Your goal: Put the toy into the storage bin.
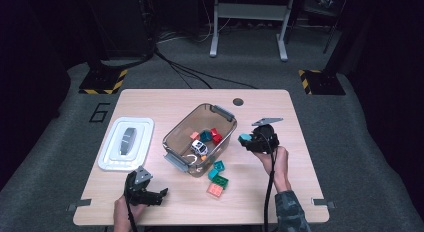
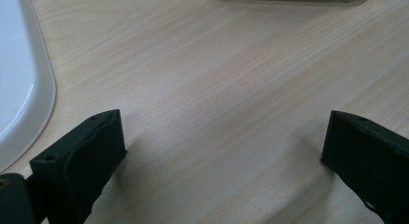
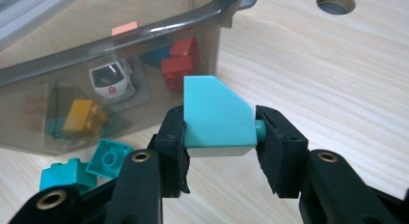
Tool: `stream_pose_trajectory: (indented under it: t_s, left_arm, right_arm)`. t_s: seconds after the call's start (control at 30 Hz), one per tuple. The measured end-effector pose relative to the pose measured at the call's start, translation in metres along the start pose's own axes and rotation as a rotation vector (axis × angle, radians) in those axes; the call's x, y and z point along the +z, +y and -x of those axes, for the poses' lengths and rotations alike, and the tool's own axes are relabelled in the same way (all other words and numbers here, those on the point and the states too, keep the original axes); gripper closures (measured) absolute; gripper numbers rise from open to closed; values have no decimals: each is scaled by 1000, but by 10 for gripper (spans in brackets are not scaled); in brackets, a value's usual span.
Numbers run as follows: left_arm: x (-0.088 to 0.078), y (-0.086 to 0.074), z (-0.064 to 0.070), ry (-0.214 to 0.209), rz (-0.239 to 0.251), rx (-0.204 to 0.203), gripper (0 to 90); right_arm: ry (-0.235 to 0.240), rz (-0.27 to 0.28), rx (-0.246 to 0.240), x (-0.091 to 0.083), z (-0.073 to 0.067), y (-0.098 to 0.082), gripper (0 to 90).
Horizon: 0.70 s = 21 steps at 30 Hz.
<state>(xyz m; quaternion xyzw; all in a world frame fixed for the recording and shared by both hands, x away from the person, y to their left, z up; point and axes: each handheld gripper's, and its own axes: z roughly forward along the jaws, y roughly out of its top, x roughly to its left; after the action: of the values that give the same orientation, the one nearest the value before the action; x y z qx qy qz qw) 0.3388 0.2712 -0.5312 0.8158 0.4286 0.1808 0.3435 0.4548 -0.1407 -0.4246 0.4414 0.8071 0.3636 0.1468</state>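
Just right of the smoky translucent plastic bin (image 1: 176, 134) we see the right gripper (image 1: 248, 140), held up off the pale wooden table (image 1: 165, 102) by the person's right hand (image 1: 274, 159). Its jaws are closed down on a light turquoise plastic block with one slanted corner (image 3: 217, 118): the right gripper view has both black pads pressed on the block's two sides, with a stud poking out toward the right-side pad. The block sits beside the bin's right long wall, outside it, roughly level with its rim

Left gripper (image 1: 150, 194) is below the bin, near the table's front edge, in the person's left hand (image 1: 121, 212). In the left gripper view its jaws stand wide apart with bare wood between them, nothing held

Inside the bin: small white toy car (image 1: 199, 147), red bricks (image 1: 215, 136), a teal brick (image 1: 205, 136), an orange-pink brick (image 1: 194, 135); through the wall the right gripper view also gives us a yellow brick (image 3: 86, 115)

Just in front of the bin's near right corner, loose on the table: two turquoise bricks (image 1: 217, 168), a green brick (image 1: 220, 181), a salmon-pink brick (image 1: 215, 189)

Left of the bin, apart from it, lies the white rectangular plastic lid with a grey handle (image 1: 126, 143). Beyond the bin's far right corner there's a round cable hole (image 1: 238, 101) in the table
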Motion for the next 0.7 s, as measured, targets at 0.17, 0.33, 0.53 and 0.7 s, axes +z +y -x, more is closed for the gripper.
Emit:
stream_pose_trajectory:
  t_s: [0.17, 0.33, 0.53, 0.7]
  left_arm:
    - [0, 0, 0, 0, 0, 0, 11]
    - [0, 0, 0, 3, -1, 7, 11]
    - [1, 0, 0, 2, 0, 8, 1]
    - [0, 0, 0, -1, -3, 9, 0]
  right_arm:
    - [-5, 8, 6, -4, 2, 7, 569]
    - [-10, 22, -3, -8, 5, 14, 570]
    - [-14, 39, -15, -13, 5, 25, 570]
    - [-16, 50, -7, -17, 5, 35, 570]
